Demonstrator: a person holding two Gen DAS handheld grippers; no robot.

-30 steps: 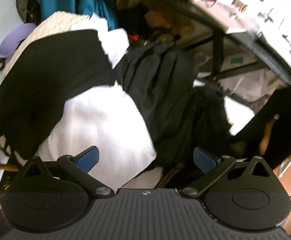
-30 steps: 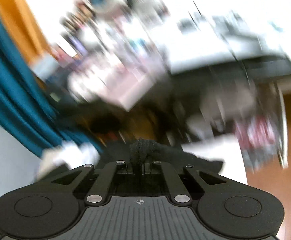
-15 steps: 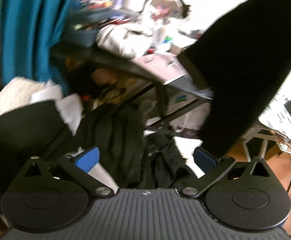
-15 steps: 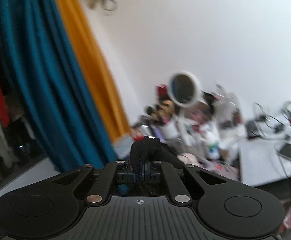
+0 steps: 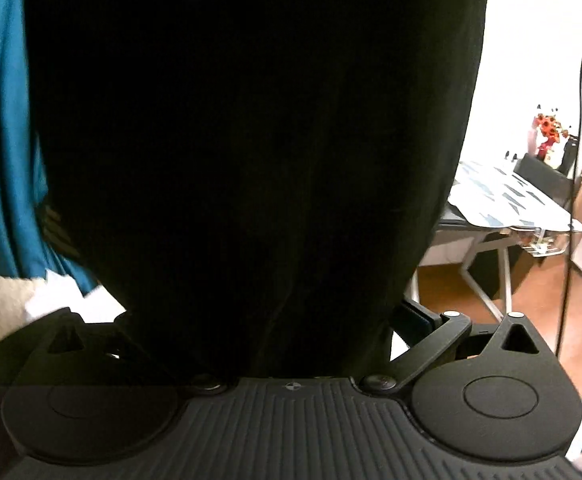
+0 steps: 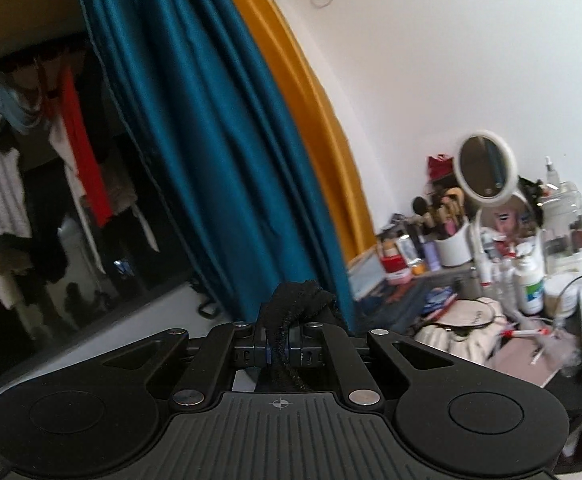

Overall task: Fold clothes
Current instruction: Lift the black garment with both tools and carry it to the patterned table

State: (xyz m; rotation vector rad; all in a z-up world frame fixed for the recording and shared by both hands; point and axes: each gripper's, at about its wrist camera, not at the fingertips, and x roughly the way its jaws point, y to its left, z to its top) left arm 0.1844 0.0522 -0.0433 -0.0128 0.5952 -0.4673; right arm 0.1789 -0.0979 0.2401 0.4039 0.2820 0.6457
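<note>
Black garment [image 5: 251,140] hangs broad, edge bunched in right tongs [image 6: 279,350].

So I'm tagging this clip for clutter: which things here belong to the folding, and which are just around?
Job:
black garment
right gripper, shut on its bunched edge
left gripper, open, behind the hanging cloth

Lying about:
teal curtain
round mirror
cosmetics clutter
hanging clothes
</note>
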